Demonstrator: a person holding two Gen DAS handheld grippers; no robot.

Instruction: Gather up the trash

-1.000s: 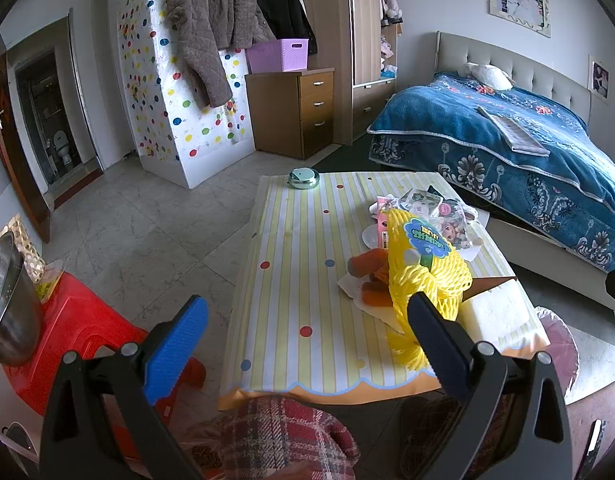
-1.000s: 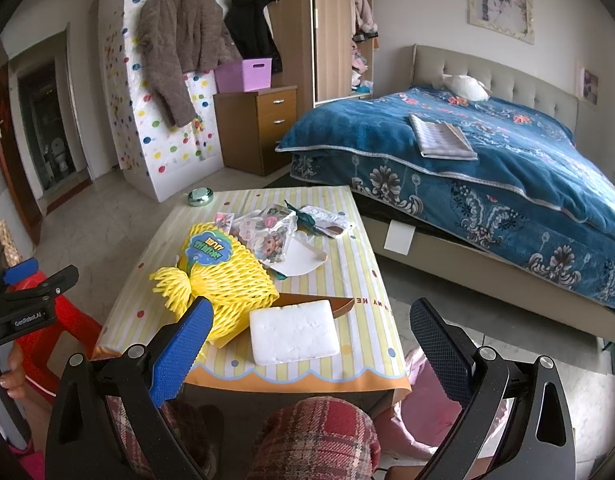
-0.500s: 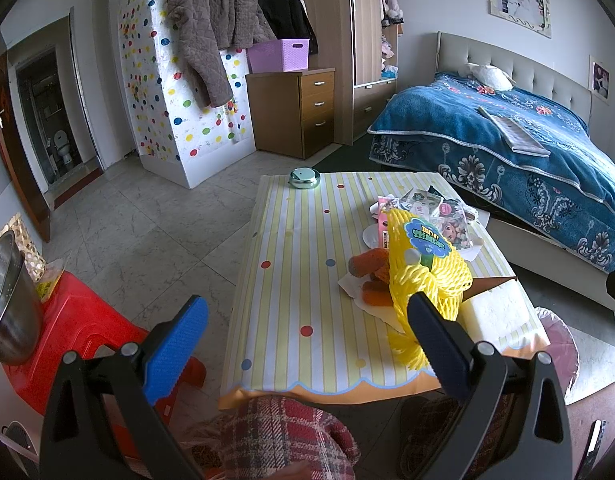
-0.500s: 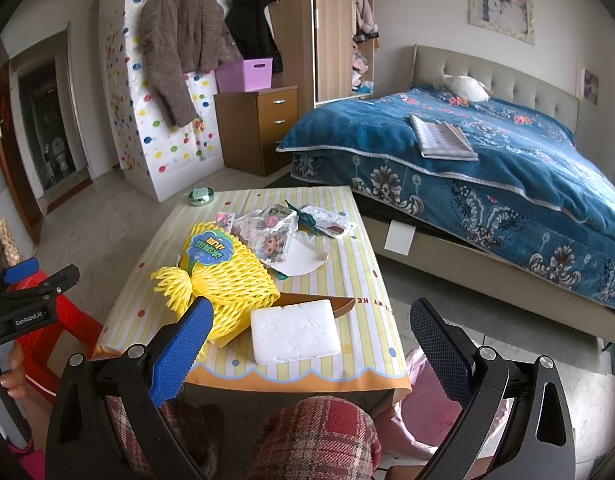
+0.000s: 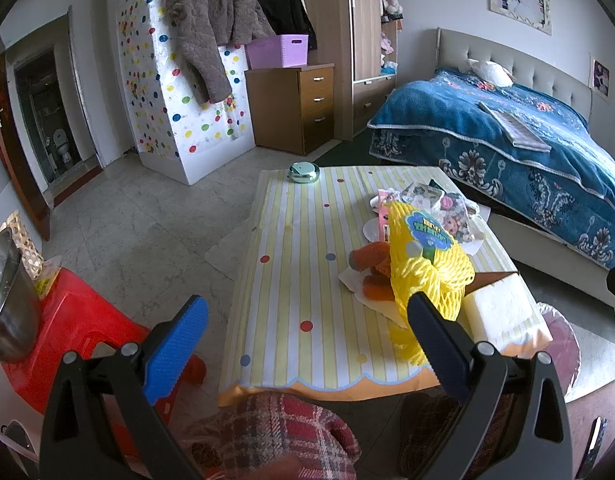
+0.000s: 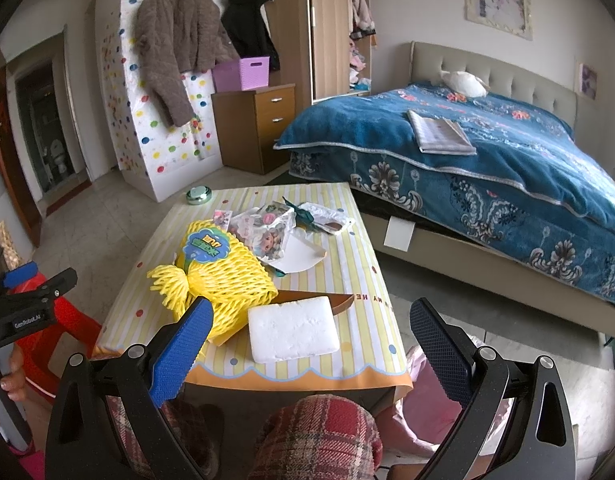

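Left claw: your left gripper was spread wide, empty, short of the table's near edge.
Right claw: your right gripper was likewise apart, holding nothing.
Trash: the yellow foam fruit net lay on the yellow striped tablecloth table, the white foam block touching it at four o'clock, the printed plastic wrappers at one o'clock.
Handling: likely light, soft; pinch the net's frilled end.
Writing: "GenRobot.AI" on the left gripper; the net's blue label unreadable.
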